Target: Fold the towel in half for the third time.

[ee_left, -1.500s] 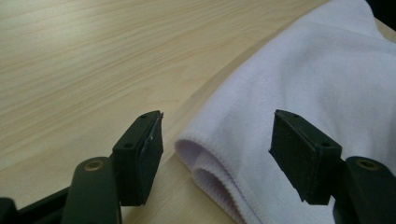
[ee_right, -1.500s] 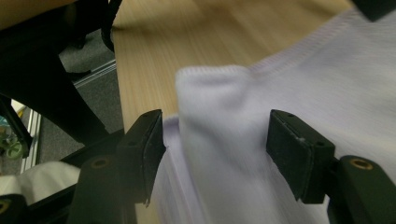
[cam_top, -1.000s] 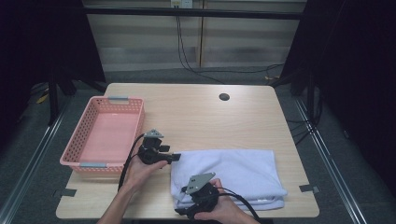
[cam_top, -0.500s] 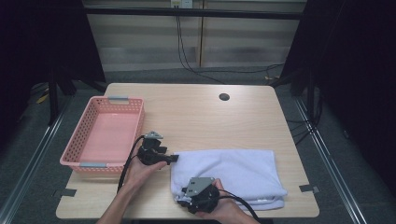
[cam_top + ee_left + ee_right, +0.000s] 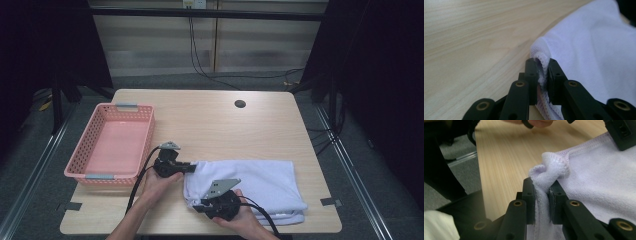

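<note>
A folded white towel (image 5: 260,182) lies on the front right of the wooden table (image 5: 215,125). My left gripper (image 5: 191,168) is at the towel's far left corner. Its jaws have just been closing and now pinch the stitched hem (image 5: 543,71) of the towel (image 5: 596,47). My right gripper (image 5: 199,205) is at the towel's near left corner. Its jaws have also just been closing and clamp a bunched fold (image 5: 543,192) of the towel (image 5: 599,185). A hand holds each gripper low over the table.
An empty pink basket (image 5: 82,174) stands at the table's left, close to my left hand. A round dark hole (image 5: 240,104) sits near the far edge. Black cables trail from both grippers toward the front edge. Dark floor surrounds the table.
Both hands have stayed nearly in place. The jaws of both grippers have closed onto the towel's left edge, which now bunches between them.
</note>
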A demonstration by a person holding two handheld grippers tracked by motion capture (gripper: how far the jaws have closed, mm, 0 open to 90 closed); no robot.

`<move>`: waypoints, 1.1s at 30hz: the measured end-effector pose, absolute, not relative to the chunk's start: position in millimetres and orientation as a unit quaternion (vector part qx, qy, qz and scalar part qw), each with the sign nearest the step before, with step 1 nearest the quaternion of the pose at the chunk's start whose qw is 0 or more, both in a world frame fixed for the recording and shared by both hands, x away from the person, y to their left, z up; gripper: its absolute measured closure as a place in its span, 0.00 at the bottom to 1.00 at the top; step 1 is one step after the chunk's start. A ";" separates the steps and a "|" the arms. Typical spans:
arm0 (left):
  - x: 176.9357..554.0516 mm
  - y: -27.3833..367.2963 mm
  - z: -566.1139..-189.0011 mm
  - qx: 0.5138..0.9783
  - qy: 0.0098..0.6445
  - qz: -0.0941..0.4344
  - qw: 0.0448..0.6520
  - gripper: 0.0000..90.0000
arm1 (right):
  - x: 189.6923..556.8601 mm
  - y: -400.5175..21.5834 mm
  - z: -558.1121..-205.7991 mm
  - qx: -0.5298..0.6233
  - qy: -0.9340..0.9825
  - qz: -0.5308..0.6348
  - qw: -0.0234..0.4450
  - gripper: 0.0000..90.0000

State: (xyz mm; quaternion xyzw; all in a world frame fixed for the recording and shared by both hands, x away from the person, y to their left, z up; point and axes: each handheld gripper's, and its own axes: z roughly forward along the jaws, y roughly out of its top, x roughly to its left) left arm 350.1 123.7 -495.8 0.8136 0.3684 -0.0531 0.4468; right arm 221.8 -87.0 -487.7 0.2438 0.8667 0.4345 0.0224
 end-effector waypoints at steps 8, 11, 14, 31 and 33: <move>353.1 127.4 -472.7 0.785 0.379 -0.050 0.487 0.91 | 231.2 -93.7 -464.7 0.271 0.842 0.467 -0.006 0.88; 354.3 132.5 -459.1 0.772 0.380 -0.044 0.507 0.91 | 233.9 -92.9 -448.9 0.270 0.835 0.479 0.003 0.88; 354.3 138.4 -445.2 0.769 0.379 -0.033 0.514 0.91 | 237.0 -91.8 -435.5 0.272 0.825 0.495 -0.003 0.88; 349.1 146.9 -379.3 0.786 0.345 0.037 0.512 0.91 | 245.6 -69.8 -392.9 0.250 0.781 0.572 -0.025 0.88; 349.6 133.2 -389.1 0.792 0.343 0.031 0.504 0.90 | 239.8 -79.7 -404.3 0.264 0.782 0.565 -0.019 0.88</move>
